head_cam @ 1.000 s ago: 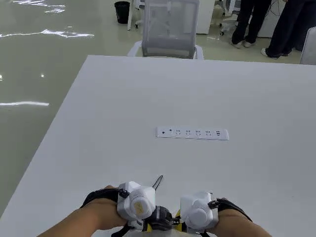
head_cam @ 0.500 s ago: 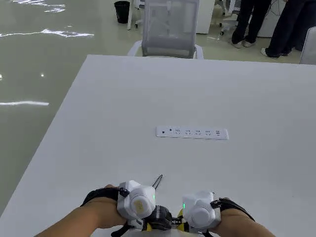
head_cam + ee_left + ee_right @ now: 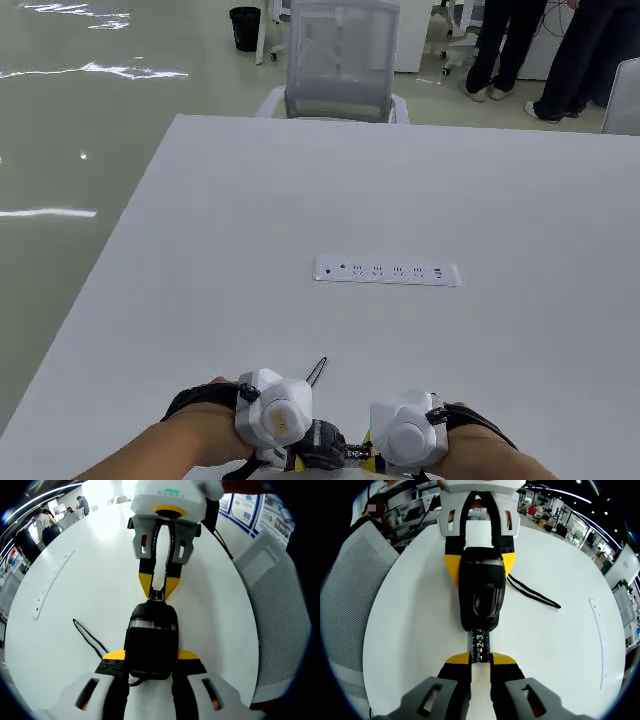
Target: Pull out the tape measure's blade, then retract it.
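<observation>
The black tape measure (image 3: pixel 151 640) lies on the white table (image 3: pixel 250 220), and my left gripper (image 3: pixel 151 656) is shut on its case from both sides. A short length of blade (image 3: pixel 480 645), with the numbers 2 and 3 showing, sticks out of the case (image 3: pixel 481 592). My right gripper (image 3: pixel 480 659) is shut on that blade, close to the case. The black wrist strap (image 3: pixel 535 595) trails loose on the table. In the head view the two grippers face each other at the near table edge, with the tape measure (image 3: pixel 325 445) between them.
A white power strip (image 3: pixel 387 272) lies mid-table, well beyond the grippers. A grey mesh chair (image 3: pixel 335 65) stands at the far edge, with people (image 3: pixel 560 50) and a black bin (image 3: pixel 246 22) behind. Another mesh chair (image 3: pixel 280 605) is beside the near edge.
The right gripper has edged slightly away from the left one. The head view has tilted a little.
</observation>
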`<state>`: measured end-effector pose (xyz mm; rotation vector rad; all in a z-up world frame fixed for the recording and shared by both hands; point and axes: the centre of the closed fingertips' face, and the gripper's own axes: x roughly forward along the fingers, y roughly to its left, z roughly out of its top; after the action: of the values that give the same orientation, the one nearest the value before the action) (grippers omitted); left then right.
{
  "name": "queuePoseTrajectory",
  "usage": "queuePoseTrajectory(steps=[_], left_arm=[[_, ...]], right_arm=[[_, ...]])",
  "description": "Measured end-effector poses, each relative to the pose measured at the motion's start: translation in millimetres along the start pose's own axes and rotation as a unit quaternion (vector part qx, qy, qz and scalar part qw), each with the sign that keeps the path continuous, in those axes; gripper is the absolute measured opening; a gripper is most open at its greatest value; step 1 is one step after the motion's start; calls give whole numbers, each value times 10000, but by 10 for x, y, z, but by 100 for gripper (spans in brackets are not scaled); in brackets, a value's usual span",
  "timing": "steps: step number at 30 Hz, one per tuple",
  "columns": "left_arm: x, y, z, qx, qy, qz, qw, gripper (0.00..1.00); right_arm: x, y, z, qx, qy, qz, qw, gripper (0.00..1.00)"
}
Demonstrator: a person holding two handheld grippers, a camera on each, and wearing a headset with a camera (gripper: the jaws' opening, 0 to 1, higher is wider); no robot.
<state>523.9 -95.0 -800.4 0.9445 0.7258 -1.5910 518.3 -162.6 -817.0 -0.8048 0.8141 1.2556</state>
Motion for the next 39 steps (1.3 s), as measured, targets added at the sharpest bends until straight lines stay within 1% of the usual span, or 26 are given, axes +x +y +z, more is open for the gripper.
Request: queuePoseTrajectory(steps=[39], left_arm=[[10, 4, 1, -35, 7, -1, 10000, 29]], right_arm=[[-87, -3, -182, 11, 146, 30, 9999, 11]])
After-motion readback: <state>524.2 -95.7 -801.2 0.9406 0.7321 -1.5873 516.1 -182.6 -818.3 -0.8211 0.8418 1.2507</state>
